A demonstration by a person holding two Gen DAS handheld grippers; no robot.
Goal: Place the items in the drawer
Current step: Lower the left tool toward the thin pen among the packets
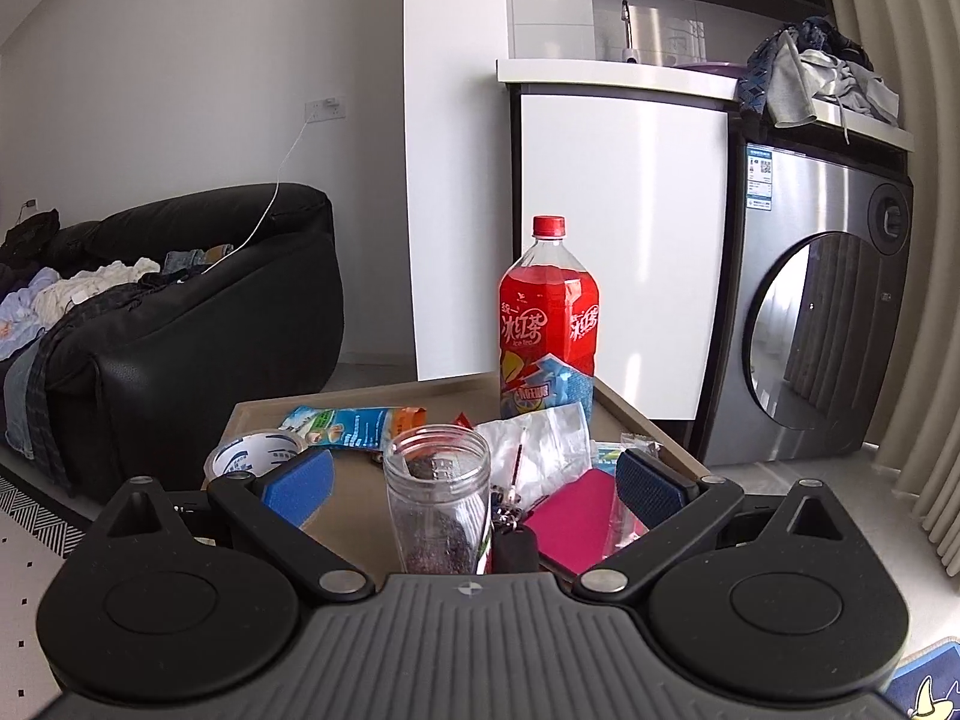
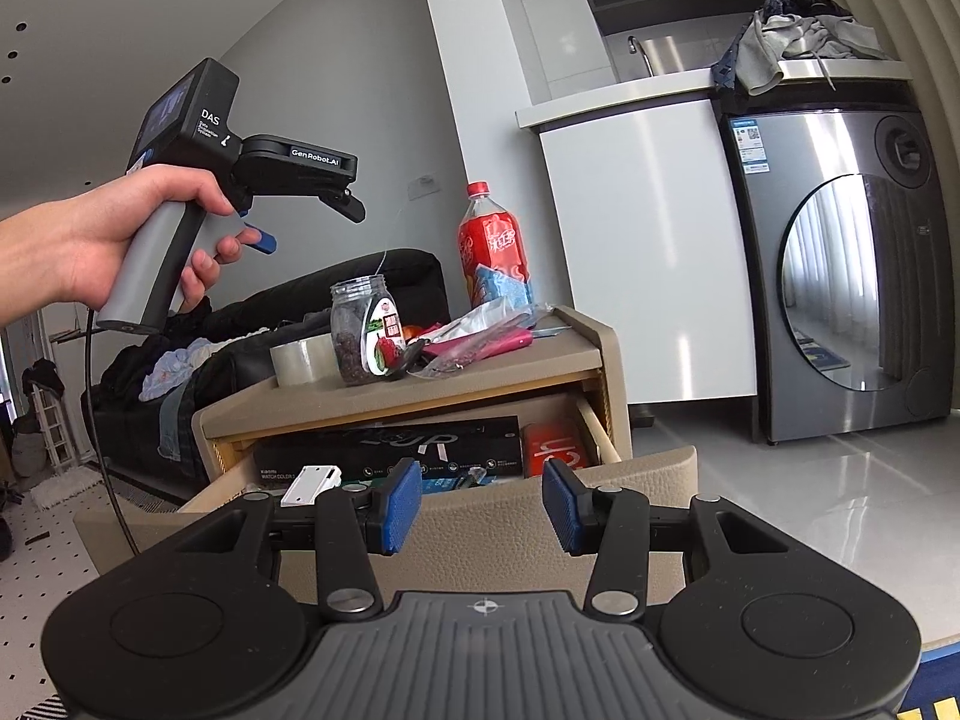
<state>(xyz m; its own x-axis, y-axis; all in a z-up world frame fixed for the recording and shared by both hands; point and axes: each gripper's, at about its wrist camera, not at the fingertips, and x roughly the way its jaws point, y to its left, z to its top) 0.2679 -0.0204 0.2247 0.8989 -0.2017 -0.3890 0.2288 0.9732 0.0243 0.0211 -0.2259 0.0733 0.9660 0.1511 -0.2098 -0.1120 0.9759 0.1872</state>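
White walls, black sofa (image 1: 198, 300) heaped with clothes, steel washing machine (image 1: 822, 312), pale curtains (image 1: 924, 180), glossy floor (image 2: 780, 480).

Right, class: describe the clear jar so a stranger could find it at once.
Find the beige cabinet with its drawer open. On its top, between the tape roll and the pink pouch, stands the jar: clear, lidless, part-filled with something dark; the red bottle is taller and capped.

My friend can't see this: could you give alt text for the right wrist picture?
An open tool faces an open drawer under a cluttered bedside cabinet. At left, a hand holds a second tool aloft.
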